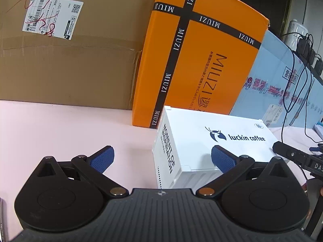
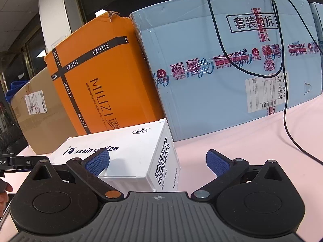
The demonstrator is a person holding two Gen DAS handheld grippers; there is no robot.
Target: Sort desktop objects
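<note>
- Your left gripper (image 1: 162, 160) has its blue-padded jaws spread wide apart and holds nothing; its right pad (image 1: 223, 158) sits over the near top edge of the white Luckin Coffee box (image 1: 212, 141), though you cannot tell whether it touches.
- Your right gripper (image 2: 157, 162) is likewise spread wide and empty; its left pad (image 2: 98, 163) overlaps the near top of the same box (image 2: 125, 153), while the right pad hangs over bare pink tabletop (image 2: 252, 139).
- The white box lies flat on the table, ahead and to the right of your left gripper, ahead and to the left of your right one.
- Just behind the box stands the orange MIUZI carton (image 1: 201, 60), leaning slightly.
- Left of it is a brown shipping carton (image 1: 70, 60); right of it, a pale blue taped carton (image 2: 232, 60).
- Black cables (image 2: 284, 100) drape across the blue carton, ahead of your right gripper.
</note>
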